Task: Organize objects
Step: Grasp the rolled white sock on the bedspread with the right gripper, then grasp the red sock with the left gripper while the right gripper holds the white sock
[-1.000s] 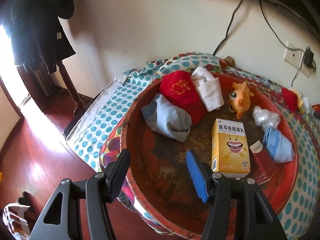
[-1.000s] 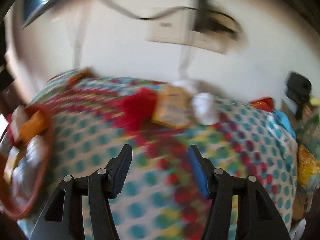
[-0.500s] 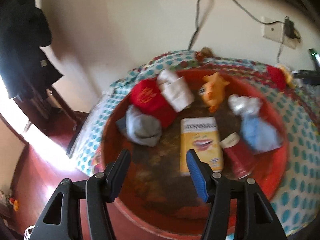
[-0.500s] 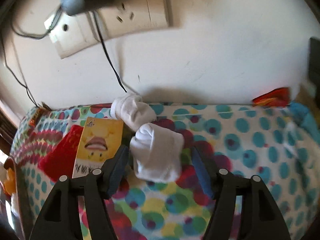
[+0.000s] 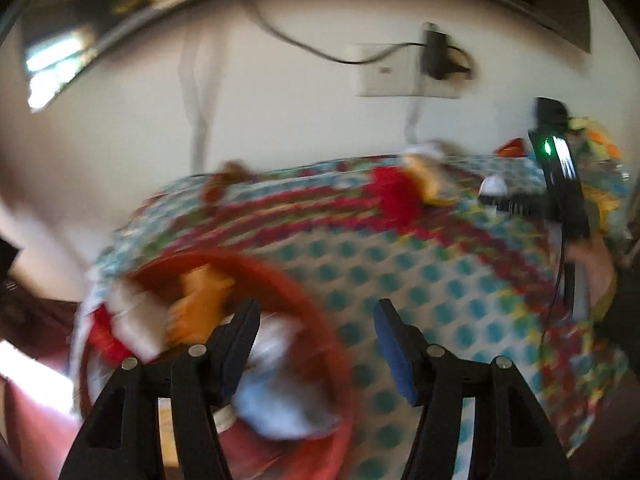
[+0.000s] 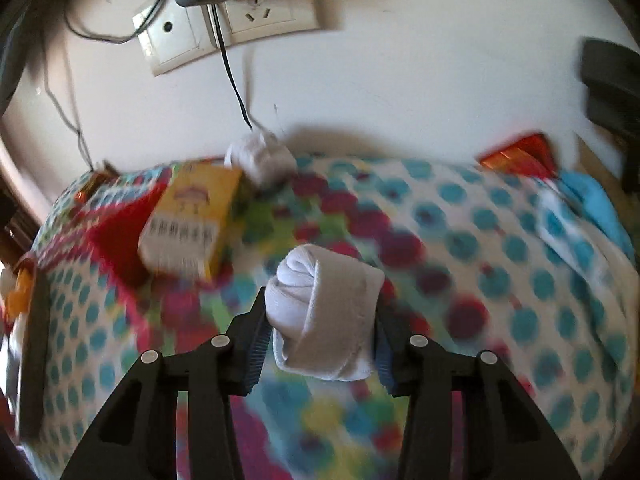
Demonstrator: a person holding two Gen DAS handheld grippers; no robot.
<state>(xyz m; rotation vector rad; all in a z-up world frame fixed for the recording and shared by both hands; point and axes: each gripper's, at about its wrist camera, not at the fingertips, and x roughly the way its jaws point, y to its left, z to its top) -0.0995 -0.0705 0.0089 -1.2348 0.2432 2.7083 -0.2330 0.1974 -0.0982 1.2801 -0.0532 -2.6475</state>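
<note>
My right gripper [image 6: 320, 320] is shut on a rolled white sock [image 6: 324, 316] and holds it above the dotted cloth [image 6: 480, 280]. A yellow box [image 6: 192, 220], a red cloth item [image 6: 120, 236] and a second white sock roll [image 6: 260, 156] lie behind it near the wall. My left gripper [image 5: 316, 340] is open and empty over the right rim of the red round tray [image 5: 320, 312], which holds an orange toy [image 5: 196, 300], a pale blue sock [image 5: 276, 400] and white and red cloth pieces. The left wrist view is blurred.
The wall carries sockets with plugged cables [image 6: 228, 20]. The right hand-held gripper [image 5: 560, 184] shows at the right in the left wrist view. A red packet [image 6: 520, 156] and blue cloth [image 6: 592, 204] lie at the far right of the table.
My right gripper closed on the white sock roll and lifted it off the cloth. My left gripper swung right, so the tray moved to the lower left of its view.
</note>
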